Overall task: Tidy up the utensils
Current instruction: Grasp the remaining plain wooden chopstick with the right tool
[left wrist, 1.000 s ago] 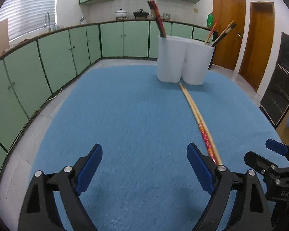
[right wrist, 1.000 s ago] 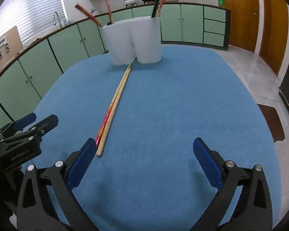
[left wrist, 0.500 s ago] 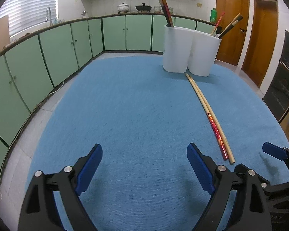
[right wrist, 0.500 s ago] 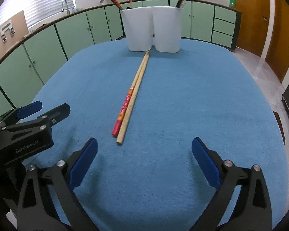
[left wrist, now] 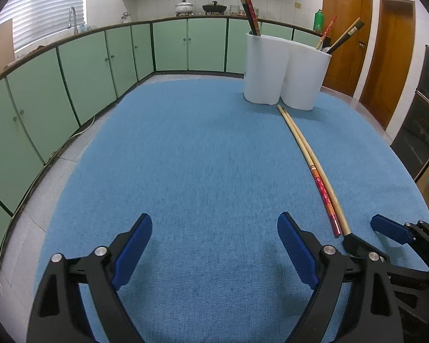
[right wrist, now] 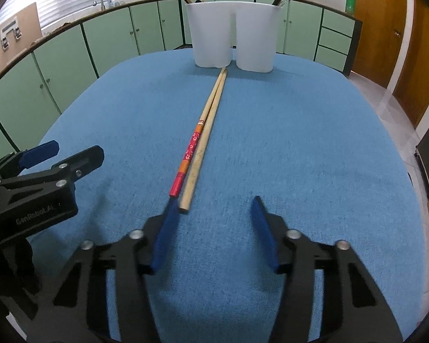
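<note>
Red-patterned and plain wood, two chopsticks lie side by side on the blue cloth (right wrist: pixel 300 131): the red chopstick (right wrist: pixel 189 154) on my left, the plain chopstick (right wrist: pixel 203 145) touching it along its length. Their far tips point at the white holder (right wrist: pixel 231 37) and stop just short of the dip between its two cups. Near ends sit right in front of my right gripper (right wrist: pixel 216 230), the plain one's butt just beside my left fingertip (right wrist: pixel 168 223). That gripper's jaws stand apart, nothing between them, and the pair lies left of the gap's middle.

From the left wrist, the same chopsticks run off to my right, red chopstick (left wrist: pixel 324 197) and plain chopstick (left wrist: pixel 314 160) curving back to the holder (left wrist: pixel 286 71). My left gripper (left wrist: pixel 214 251) is spread wide over bare cloth (left wrist: pixel 200 157), holding nothing, well to the left of the pair. My right gripper shows at the lower right edge there, its black finger close to the plain stick's butt.

In the holder: dark and red sticks lean out of the left cup, a red one and dark-tipped ones out of the right. Behind, green cabinets (left wrist: pixel 100 65) ring the room, and wooden doors (left wrist: pixel 369 43) stand on the right.
</note>
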`<move>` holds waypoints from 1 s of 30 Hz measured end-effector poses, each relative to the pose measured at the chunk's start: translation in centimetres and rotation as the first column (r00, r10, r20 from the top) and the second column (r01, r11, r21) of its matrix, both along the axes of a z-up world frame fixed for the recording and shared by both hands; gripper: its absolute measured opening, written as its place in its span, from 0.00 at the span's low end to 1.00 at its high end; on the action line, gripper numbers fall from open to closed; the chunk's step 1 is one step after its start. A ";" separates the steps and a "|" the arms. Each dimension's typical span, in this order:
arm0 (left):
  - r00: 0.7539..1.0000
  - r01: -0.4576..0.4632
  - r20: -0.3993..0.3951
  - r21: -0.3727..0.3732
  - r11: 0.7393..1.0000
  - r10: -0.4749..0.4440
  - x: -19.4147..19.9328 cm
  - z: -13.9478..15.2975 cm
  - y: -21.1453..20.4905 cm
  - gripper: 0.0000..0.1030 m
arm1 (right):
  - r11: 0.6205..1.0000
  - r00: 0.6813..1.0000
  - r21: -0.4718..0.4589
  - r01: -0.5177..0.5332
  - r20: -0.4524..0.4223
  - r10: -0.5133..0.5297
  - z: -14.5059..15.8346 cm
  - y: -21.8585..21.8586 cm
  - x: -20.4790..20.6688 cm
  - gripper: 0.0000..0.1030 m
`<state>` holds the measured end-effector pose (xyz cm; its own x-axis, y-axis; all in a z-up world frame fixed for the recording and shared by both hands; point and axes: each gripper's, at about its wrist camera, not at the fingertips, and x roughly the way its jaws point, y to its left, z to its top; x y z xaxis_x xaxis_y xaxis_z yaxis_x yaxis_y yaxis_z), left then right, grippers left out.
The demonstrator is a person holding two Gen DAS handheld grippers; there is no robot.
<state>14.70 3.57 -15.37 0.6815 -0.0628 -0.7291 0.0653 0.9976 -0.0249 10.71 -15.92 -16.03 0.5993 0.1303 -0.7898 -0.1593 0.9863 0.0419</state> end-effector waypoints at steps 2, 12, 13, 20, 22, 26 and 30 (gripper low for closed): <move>1.000 0.000 0.000 0.001 1.000 0.000 0.0 0.0 0.0 0.85 | 1.000 1.000 0.003 -0.002 0.003 0.002 0.0 -0.1 0.0 0.30; 1.000 -0.001 -0.001 0.009 1.000 0.001 0.0 -0.1 -0.2 0.85 | 0.995 1.000 0.098 -0.009 -0.001 0.009 0.2 -2.2 -0.5 0.21; 1.000 0.000 -0.001 0.011 1.000 0.000 0.0 0.0 -0.3 0.85 | 0.995 1.000 0.101 -0.009 0.000 0.009 0.2 -2.3 -0.6 0.22; 1.000 0.005 -0.002 0.028 1.000 -0.005 -0.1 -0.2 -0.8 0.85 | 0.995 1.000 0.095 -0.031 -0.002 0.031 0.0 -1.7 -0.4 0.22; 1.000 0.007 -0.003 0.033 0.999 -0.007 -0.1 -0.2 -0.9 0.85 | 0.995 0.999 0.098 -0.035 -0.002 0.035 0.1 -1.4 -0.4 0.22; 1.000 0.006 -0.005 0.038 0.999 -0.006 -0.1 -0.3 -0.9 0.85 | 0.996 0.999 0.076 -0.043 -0.003 0.044 -0.1 -1.0 -0.3 0.21; 1.000 0.008 -0.005 0.039 0.999 -0.008 -0.2 -0.3 -1.0 0.85 | 0.994 0.999 0.092 -0.052 -0.011 0.053 -0.2 -1.1 -0.1 0.07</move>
<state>14.51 2.58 -15.66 0.6778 -0.0397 -0.7342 0.0735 0.9972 0.0139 10.61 -17.04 -16.20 0.5795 0.2333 -0.7809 -0.2093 0.9686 0.1341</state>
